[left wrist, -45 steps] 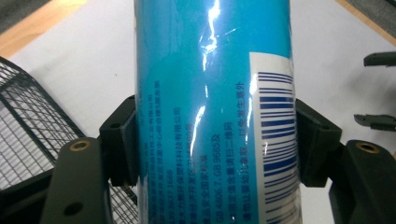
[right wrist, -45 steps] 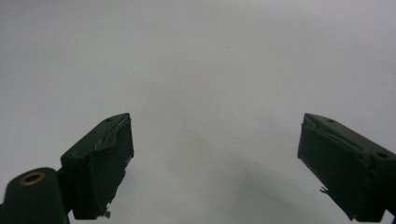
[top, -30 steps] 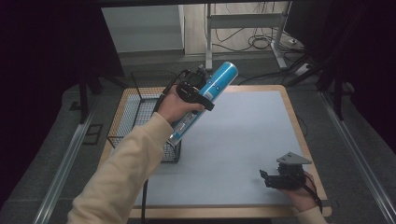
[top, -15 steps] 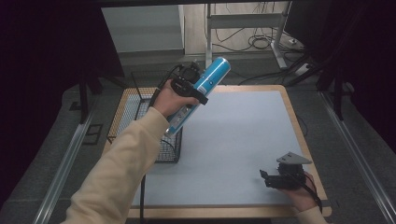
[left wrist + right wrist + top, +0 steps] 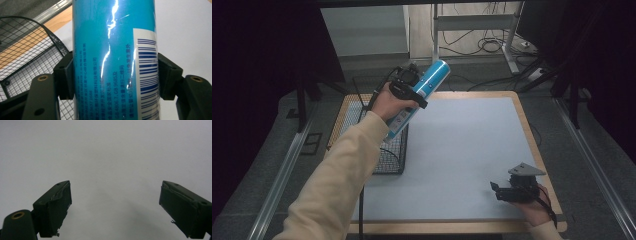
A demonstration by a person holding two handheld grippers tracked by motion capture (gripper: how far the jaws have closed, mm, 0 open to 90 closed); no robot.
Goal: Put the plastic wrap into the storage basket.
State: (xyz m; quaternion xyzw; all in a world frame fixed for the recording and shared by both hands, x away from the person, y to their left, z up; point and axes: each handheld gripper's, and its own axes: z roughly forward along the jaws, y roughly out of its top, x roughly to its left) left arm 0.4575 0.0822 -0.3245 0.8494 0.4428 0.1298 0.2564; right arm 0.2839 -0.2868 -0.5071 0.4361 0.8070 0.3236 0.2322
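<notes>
A tall blue can [image 5: 422,95] with a white barcode label is held tilted in the air above the right rim of the black wire basket [image 5: 384,155]. My left gripper [image 5: 412,92] is shut on the can's middle. In the left gripper view both pads [image 5: 65,75] press on the blue can [image 5: 113,60], with the basket [image 5: 27,47] below to the left. My right gripper [image 5: 499,192] rests near the table's front right corner, jaws wide apart. The right gripper view shows the right gripper [image 5: 115,207] with nothing between its fingers, just the white mat.
A white mat [image 5: 462,150] covers most of the wooden table [image 5: 532,140]. The wire basket stands on the table's left side. Cables and metal frame legs [image 5: 507,45] lie on the floor behind the table.
My left gripper has carried the blue can leftward and a little down, from over the mat to over the basket's right rim. The right gripper has stayed put.
</notes>
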